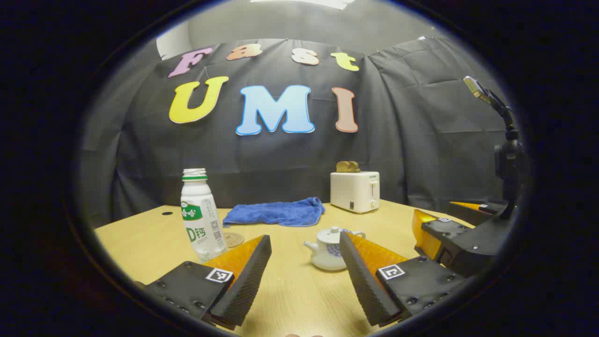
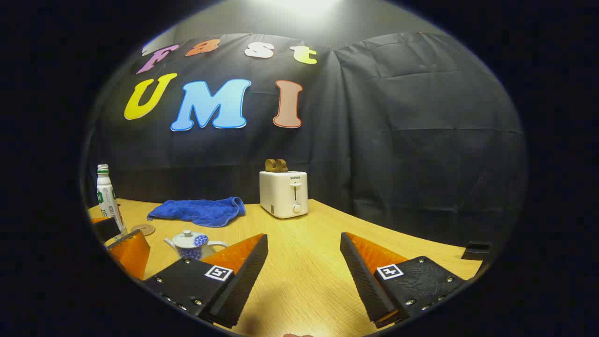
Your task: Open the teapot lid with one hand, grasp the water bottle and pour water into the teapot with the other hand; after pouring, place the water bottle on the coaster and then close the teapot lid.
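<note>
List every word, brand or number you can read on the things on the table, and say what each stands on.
"SUPOR": on the front of the toaster, above its lever.
Bottle: the print on its wrapper is too small and blurred to read with certainty.
Teapot: a painted pattern, no words.

Bare table ahead of left claw; water bottle left, teapot right of gap.

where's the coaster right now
In the left gripper view the coaster lies flat on the table, just right of the water bottle and in front of the blue cloth.
</note>
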Available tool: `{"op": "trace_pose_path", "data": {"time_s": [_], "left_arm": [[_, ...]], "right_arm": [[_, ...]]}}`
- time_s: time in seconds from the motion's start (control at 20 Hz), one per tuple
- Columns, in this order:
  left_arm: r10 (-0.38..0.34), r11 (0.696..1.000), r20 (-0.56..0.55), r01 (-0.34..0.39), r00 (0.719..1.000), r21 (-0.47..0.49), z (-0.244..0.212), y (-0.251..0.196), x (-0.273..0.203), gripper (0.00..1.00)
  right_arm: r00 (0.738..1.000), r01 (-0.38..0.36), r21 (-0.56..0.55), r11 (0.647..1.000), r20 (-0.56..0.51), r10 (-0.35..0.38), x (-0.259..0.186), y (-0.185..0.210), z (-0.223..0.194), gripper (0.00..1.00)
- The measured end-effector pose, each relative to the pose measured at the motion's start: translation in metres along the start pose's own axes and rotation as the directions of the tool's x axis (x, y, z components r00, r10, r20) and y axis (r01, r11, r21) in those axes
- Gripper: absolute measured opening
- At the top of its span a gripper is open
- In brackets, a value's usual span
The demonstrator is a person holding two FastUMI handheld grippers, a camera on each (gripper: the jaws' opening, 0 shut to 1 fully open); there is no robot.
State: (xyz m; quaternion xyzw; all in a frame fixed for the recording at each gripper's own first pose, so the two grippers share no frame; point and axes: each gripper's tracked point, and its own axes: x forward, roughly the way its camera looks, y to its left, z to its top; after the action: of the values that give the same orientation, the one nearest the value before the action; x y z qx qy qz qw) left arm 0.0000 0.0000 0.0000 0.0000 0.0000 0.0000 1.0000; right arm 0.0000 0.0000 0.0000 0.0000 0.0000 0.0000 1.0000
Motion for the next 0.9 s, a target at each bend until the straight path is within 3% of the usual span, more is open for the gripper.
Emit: {"op": "trace_pose_path", "data": {"time_s": [0.2,0.3,0.45,0.6,0.75,0.8,0.9], "left_arm": [[0.021,1.0,-0.026,-0.022,0.999,-0.007,-0.003,0.008,-0.005,0.97],[0.033,0.999,-0.063,-0.035,0.997,-0.031,-0.001,0.016,-0.016,0.97],[0.089,0.992,-0.055,-0.093,0.995,-0.081,0.03,0.048,-0.038,1.0],[0.139,0.989,-0.053,-0.142,0.989,-0.052,0.056,0.077,-0.048,1.0],[0.209,0.977,-0.028,-0.21,0.978,-0.032,0.073,0.114,-0.063,0.9],[0.231,0.972,-0.026,-0.232,0.973,-0.035,0.072,0.125,-0.067,1.0],[0.267,0.963,-0.039,-0.269,0.963,-0.037,0.067,0.146,-0.075,1.0]], "right_arm": [[0.99,-0.139,0.01,0.99,-0.003,0.139,-0.006,0.023,0.0,0.96],[0.988,-0.157,0.024,0.987,0.009,0.156,-0.012,0.021,0.008,0.96],[0.971,-0.231,0.025,0.973,0.071,0.229,-0.036,0.036,0.056,0.96],[0.949,-0.302,0.012,0.953,0.097,0.3,-0.048,0.058,0.1,0.96],[0.926,-0.362,-0.026,0.932,0.103,0.362,-0.058,0.081,0.111,0.96],[0.919,-0.382,-0.03,0.924,0.095,0.383,-0.061,0.087,0.107,0.96],[0.91,-0.409,-0.035,0.912,0.065,0.41,-0.061,0.097,0.095,0.96]]}}
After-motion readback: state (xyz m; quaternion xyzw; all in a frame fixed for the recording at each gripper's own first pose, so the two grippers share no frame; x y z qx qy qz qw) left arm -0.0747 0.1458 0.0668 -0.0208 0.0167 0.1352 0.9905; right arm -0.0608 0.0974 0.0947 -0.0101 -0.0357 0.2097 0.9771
